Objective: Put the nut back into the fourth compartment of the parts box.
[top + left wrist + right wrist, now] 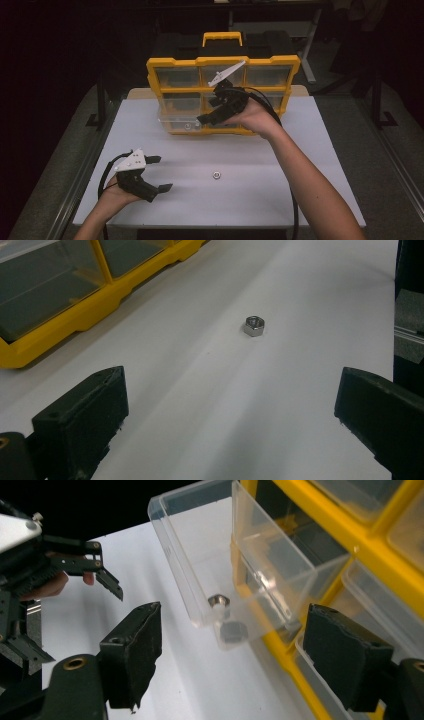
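Observation:
A small steel hex nut (216, 175) lies loose on the white table, ahead of my left gripper (161, 174), which rests open at the front left. In the left gripper view the nut (254, 325) sits well beyond my left gripper (232, 390), nothing between its jaws. My right gripper (210, 111) is at the yellow organiser case (172, 62), beside a clear drawer (175, 122) pulled out of the bottom row. In the right gripper view my right gripper (232, 635) stands open just short of the drawer (200, 555), which holds another nut (218, 601).
The case stands upright at the back of the table (310, 165) with several clear drawers and a yellow handle (222, 37) on top. The left gripper (107, 582) appears far off in the right gripper view. Dark floor and table-frame rails lie around the table.

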`<move>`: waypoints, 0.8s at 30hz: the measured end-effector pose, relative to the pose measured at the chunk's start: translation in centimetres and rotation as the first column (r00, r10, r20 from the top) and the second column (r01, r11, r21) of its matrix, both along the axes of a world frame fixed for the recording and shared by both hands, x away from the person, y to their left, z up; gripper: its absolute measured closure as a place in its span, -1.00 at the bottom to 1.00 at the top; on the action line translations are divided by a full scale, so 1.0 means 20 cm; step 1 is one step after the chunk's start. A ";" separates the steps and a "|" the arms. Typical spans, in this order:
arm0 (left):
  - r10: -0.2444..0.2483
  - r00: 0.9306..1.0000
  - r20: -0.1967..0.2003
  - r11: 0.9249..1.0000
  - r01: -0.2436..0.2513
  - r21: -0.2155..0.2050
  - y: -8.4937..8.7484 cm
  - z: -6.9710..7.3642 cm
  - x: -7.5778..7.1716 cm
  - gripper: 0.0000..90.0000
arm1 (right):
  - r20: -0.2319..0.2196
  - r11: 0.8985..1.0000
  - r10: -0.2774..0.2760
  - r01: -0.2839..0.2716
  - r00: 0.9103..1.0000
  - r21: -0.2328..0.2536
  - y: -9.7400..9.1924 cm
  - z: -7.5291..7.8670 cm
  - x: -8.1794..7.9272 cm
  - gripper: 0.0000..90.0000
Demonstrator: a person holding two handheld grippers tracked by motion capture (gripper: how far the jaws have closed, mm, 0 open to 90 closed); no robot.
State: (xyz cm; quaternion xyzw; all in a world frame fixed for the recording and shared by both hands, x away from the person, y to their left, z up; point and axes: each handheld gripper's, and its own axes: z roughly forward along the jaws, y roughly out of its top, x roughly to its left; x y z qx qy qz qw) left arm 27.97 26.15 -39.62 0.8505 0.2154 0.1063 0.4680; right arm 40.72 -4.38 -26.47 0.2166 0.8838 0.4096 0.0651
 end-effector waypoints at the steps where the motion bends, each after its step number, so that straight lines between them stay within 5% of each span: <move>1: 0.000 1.000 0.000 1.000 0.000 0.000 0.00 0.00 0.00 -0.98 | -0.020 1.000 -0.012 0.013 1.000 0.006 -0.01 -0.01 -0.01 -0.51; 24: 0.002 1.000 -0.003 1.000 -0.002 0.002 0.00 0.00 0.00 -0.98 | -0.043 1.000 -0.011 0.011 0.999 -0.011 -0.05 -0.31 -0.17 -0.54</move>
